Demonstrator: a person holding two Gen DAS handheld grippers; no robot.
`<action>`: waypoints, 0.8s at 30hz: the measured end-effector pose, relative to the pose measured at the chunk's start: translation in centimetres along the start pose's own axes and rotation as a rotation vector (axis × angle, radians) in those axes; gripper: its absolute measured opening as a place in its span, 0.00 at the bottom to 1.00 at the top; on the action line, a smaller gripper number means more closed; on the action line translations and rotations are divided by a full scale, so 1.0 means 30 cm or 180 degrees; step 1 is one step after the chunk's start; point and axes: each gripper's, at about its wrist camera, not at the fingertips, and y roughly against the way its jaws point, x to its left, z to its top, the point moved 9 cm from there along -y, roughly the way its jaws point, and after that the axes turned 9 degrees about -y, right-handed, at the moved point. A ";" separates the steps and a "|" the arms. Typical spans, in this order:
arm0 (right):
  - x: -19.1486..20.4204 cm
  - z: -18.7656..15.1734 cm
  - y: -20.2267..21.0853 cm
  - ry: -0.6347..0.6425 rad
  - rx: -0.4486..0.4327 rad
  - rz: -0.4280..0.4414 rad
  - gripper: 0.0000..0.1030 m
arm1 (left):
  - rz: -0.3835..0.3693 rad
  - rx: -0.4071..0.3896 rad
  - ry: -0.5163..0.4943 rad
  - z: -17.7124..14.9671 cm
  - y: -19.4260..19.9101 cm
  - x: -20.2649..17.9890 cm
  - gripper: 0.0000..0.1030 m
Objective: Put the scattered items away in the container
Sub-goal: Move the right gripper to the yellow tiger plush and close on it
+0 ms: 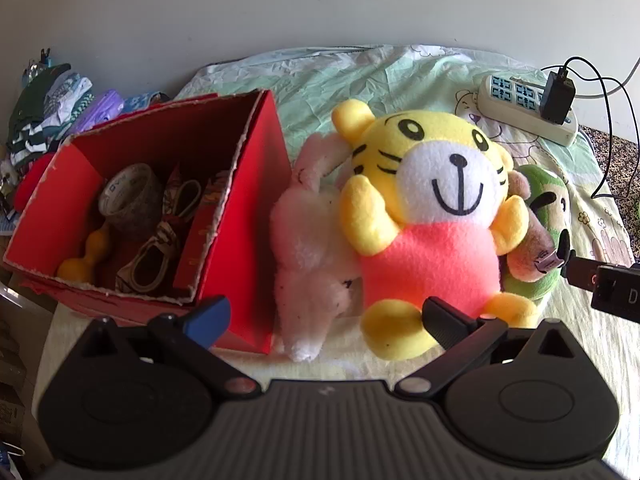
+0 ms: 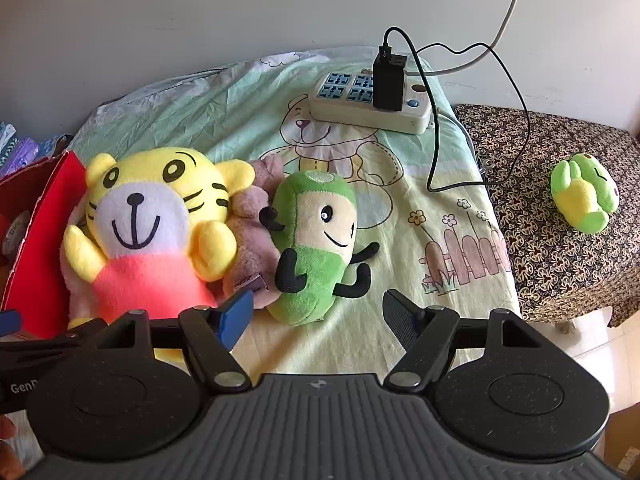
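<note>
Bed (image 2: pixel 248 92): you are working over soft, creased sheets.
Grippers: left (image 1: pixel 326 320) and right (image 2: pixel 318 312) are both gaping, empty.
Risk: tiger (image 1: pixel 424 216) is overlapping neighbours; you are likely dragging them.
Box (image 1: pixel 248 200): it is filling; tiger may be spilling out.

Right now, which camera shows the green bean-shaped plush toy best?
The right wrist view: the green bean-shaped plush toy lies whole, face up. The left wrist view catches only its edge behind the yellow tiger plush.
</note>
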 end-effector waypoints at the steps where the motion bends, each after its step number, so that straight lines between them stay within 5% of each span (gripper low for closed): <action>1: -0.001 0.001 -0.002 -0.0009 0.0002 0.0000 0.72 | -0.0004 0.0009 0.0003 -0.001 -0.003 0.002 0.99; 11: -0.003 0.007 -0.006 -0.0026 -0.0021 0.0051 0.68 | -0.0122 0.0029 0.0002 -0.010 -0.012 0.002 0.99; 17: -0.001 0.018 0.005 -0.0043 -0.0073 0.0167 0.65 | -0.0446 0.0020 -0.0042 -0.021 0.001 -0.025 0.99; 24: 0.067 0.072 0.043 0.0070 -0.0136 0.0600 0.61 | -0.0635 -0.0111 -0.0187 0.019 0.013 -0.062 0.99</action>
